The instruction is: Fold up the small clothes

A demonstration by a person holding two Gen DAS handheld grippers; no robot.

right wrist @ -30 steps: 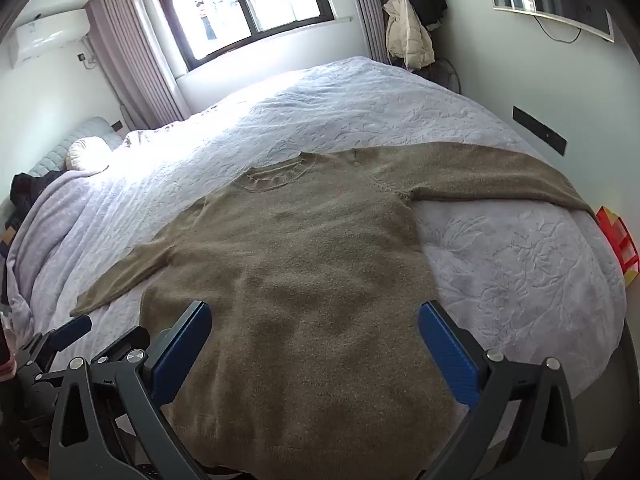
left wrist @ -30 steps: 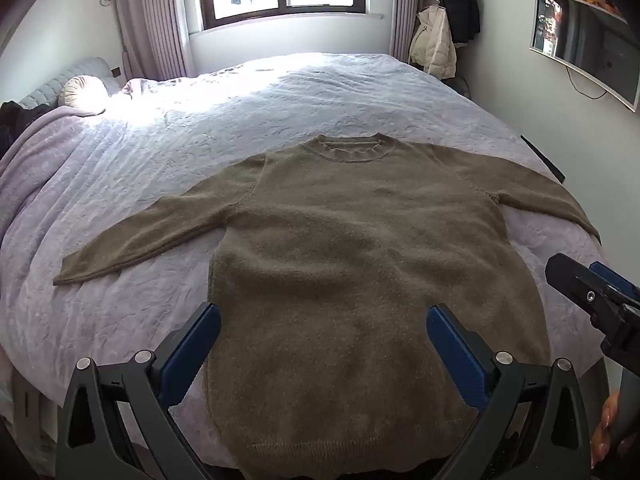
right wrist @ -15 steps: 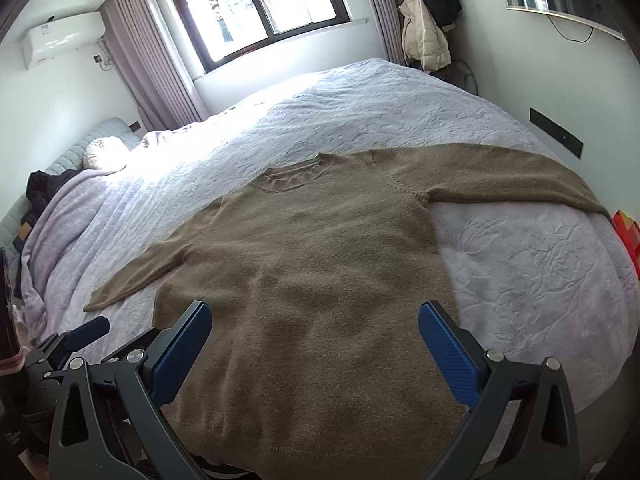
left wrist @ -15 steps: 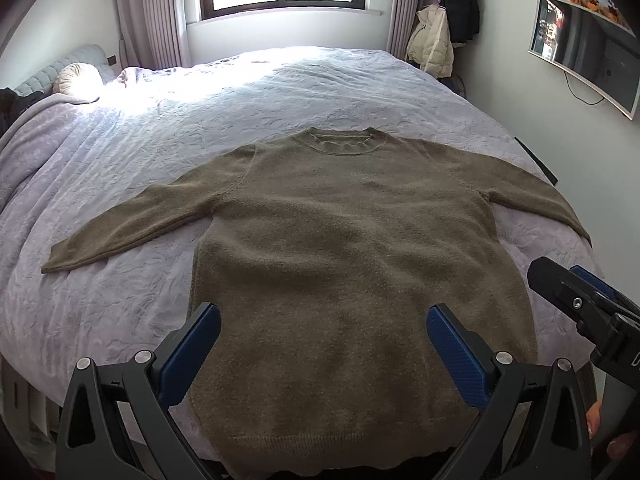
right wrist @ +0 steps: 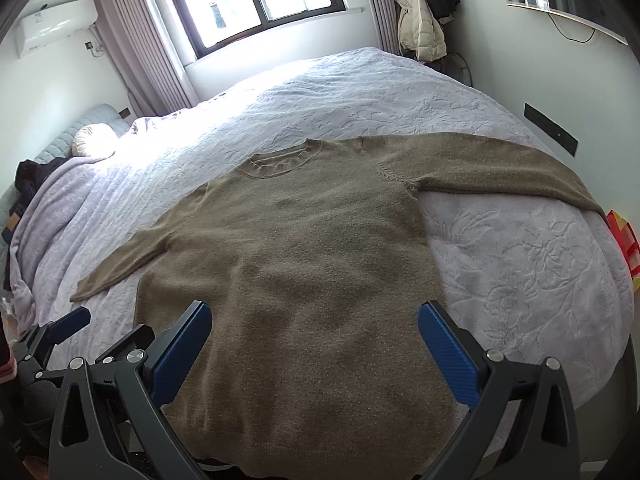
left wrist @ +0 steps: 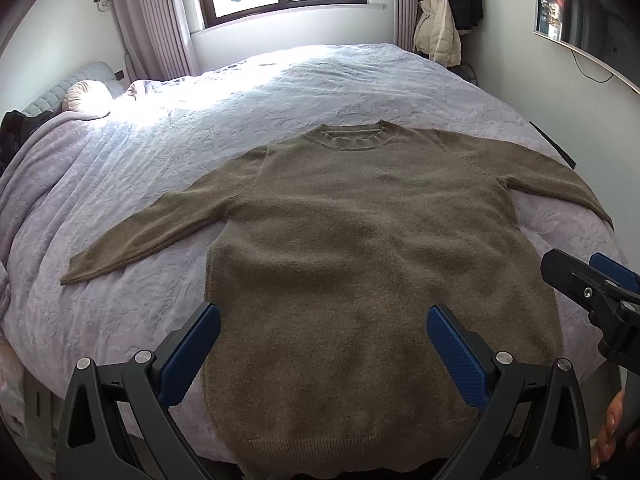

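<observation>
An olive-brown knit sweater (left wrist: pixel 360 248) lies flat on the bed, collar away from me, both sleeves spread out to the sides; it also shows in the right wrist view (right wrist: pixel 304 264). My left gripper (left wrist: pixel 323 330) is open and empty, held above the sweater's lower body near the hem. My right gripper (right wrist: pixel 314 328) is open and empty, also above the lower body. The right gripper shows at the right edge of the left wrist view (left wrist: pixel 592 284). The left gripper shows at the lower left of the right wrist view (right wrist: pixel 60 332).
The bed (left wrist: pixel 280 92) has a pale lilac quilted cover. A round cushion (left wrist: pixel 86 96) and dark clothes (left wrist: pixel 16 128) lie at its far left. Coats (left wrist: pixel 440 36) hang in the far corner. A red object (right wrist: pixel 624 236) sits beside the bed on the right.
Both grippers have drawn back and shifted a little, so the sweater sits slightly differently in each view. The sweater has not moved on the bed. Both grippers stay open.
</observation>
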